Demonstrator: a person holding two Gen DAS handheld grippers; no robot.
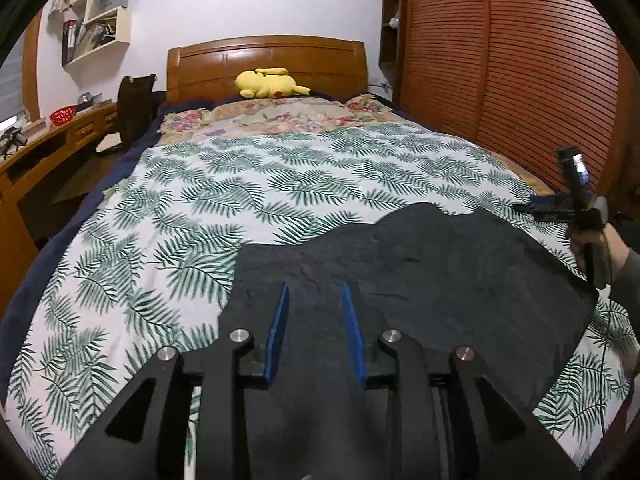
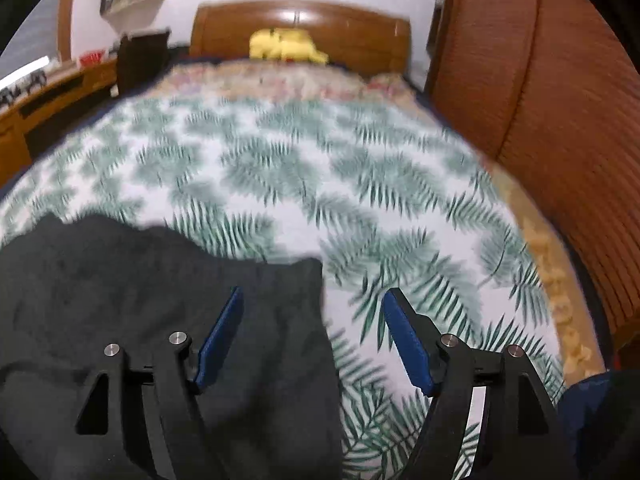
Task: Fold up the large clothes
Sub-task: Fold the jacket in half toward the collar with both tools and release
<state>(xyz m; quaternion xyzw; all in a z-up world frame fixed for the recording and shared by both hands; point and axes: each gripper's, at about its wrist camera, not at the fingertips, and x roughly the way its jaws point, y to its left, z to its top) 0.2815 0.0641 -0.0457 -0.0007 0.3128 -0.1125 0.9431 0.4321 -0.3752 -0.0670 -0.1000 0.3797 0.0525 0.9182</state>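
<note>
A bed [image 1: 120,184] is seen filling both views, covered by a white sheet with a green fern print [image 1: 280,184]; a floral cover [image 1: 280,114] lies across the head end, below a brown wooden headboard [image 1: 268,64]. A slatted brown wardrobe [image 1: 512,80] is noted along the right side of the bed, and a wooden desk [image 1: 44,148] with wall shelves [image 1: 100,24] above it on the left.

A dark grey garment [image 1: 420,264] is spread flat on the fern sheet at the near end of the bed. In the left wrist view it runs from under the gripper out to the right; in the right wrist view the same garment [image 2: 160,300] fills the lower left, its right edge falling between the two fingers. The right wrist view is blurred.

A yellow plush toy [image 1: 270,83] is seen lying against the headboard.

The left gripper [image 1: 314,292] is held over the garment with its blue pads [image 1: 278,336] a narrow gap apart; no cloth is seen pinched between them, so the fingers are recorded as released. The right gripper [image 2: 316,296] is seen with its pads [image 2: 408,344] spread wide, nothing grasped; one pad is over the garment and the other over bare sheet. In the left wrist view the right gripper [image 1: 536,208] is also seen at the far right edge of the garment, held by a hand [image 1: 588,248] in a grey sleeve [image 1: 626,268].
</note>
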